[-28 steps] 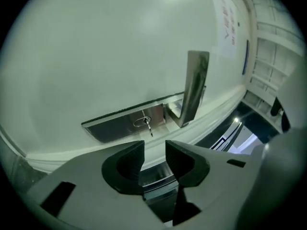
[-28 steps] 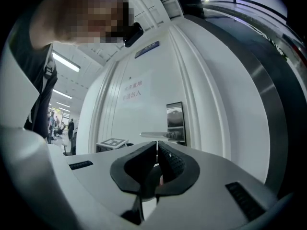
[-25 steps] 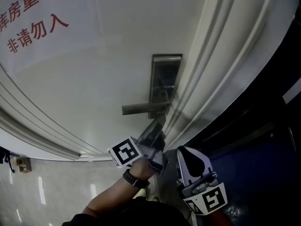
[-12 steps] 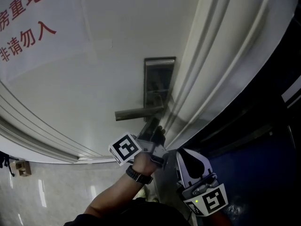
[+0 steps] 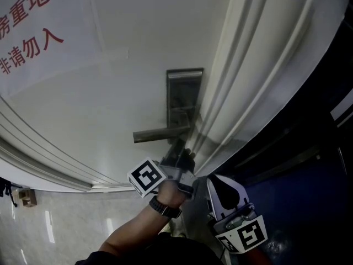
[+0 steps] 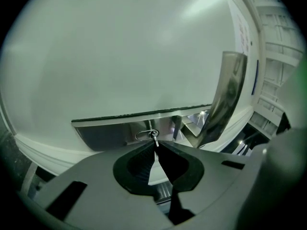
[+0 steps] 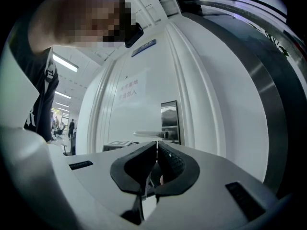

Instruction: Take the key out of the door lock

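A small silver key (image 6: 154, 138) sticks out of the oval keyhole in the steel lock plate (image 6: 110, 134), under the lever handle (image 6: 229, 97). My left gripper (image 6: 156, 144) points straight at it. Its jaws are closing, and their tips pinch the key's outer end. In the head view the left gripper (image 5: 183, 149) reaches up just below the handle (image 5: 157, 134) and lock plate (image 5: 184, 95), hiding the key there. The right gripper (image 5: 227, 199) hangs low at the right, away from the door. Its ribbed pads (image 7: 168, 159) are shut together with nothing between them.
The white door (image 5: 110, 104) carries a paper sign with red characters (image 5: 27, 32) at the upper left. A stepped white door frame (image 5: 248, 76) runs along the right of the lock, with a dark blue surface (image 5: 309, 192) beyond it. Pale tiled floor (image 5: 66, 225) lies below.
The left gripper has edged up closer under the handle and lock plate. The right gripper has stayed where it was.
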Available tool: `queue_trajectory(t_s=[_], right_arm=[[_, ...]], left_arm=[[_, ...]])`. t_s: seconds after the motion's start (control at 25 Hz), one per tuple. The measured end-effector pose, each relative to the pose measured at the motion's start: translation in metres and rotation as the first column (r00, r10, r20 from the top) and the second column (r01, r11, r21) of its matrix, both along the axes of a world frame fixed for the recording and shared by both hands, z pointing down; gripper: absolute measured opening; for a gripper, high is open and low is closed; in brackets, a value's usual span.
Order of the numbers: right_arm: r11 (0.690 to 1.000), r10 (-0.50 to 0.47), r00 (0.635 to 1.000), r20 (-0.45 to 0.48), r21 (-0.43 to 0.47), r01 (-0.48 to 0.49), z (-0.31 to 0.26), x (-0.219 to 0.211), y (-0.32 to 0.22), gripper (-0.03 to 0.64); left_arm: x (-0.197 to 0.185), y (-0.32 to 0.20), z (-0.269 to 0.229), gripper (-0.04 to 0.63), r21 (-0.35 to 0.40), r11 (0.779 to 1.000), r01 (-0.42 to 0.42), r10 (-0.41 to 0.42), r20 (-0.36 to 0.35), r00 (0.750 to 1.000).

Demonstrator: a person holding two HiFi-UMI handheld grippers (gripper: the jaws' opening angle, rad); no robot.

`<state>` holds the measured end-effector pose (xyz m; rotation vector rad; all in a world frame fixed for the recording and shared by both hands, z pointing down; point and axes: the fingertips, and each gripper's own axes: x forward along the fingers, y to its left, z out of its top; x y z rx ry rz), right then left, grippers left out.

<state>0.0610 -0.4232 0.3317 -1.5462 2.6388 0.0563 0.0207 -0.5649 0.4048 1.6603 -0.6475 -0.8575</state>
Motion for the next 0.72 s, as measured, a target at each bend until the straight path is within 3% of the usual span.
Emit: queue_trajectory(t_s=[0.24, 0.72], right_arm=[[1.000, -0.003, 1.000, 0.007, 0.001, 0.003, -0.001, 0.002, 0.003, 0.015], [1.000, 0.000, 1.000, 0.013, 0.006, 0.000, -0.003, 0.009, 0.015, 0.015]], left_arm=[[0.002, 0.004, -0.001, 0.014, -0.037, 0.999, 0.035, -0.036, -0.032, 0.999], [0.002, 0.021, 0.003, 0.003, -0.073, 0.996, 0.044, -0.045, -0.014, 0.999]])
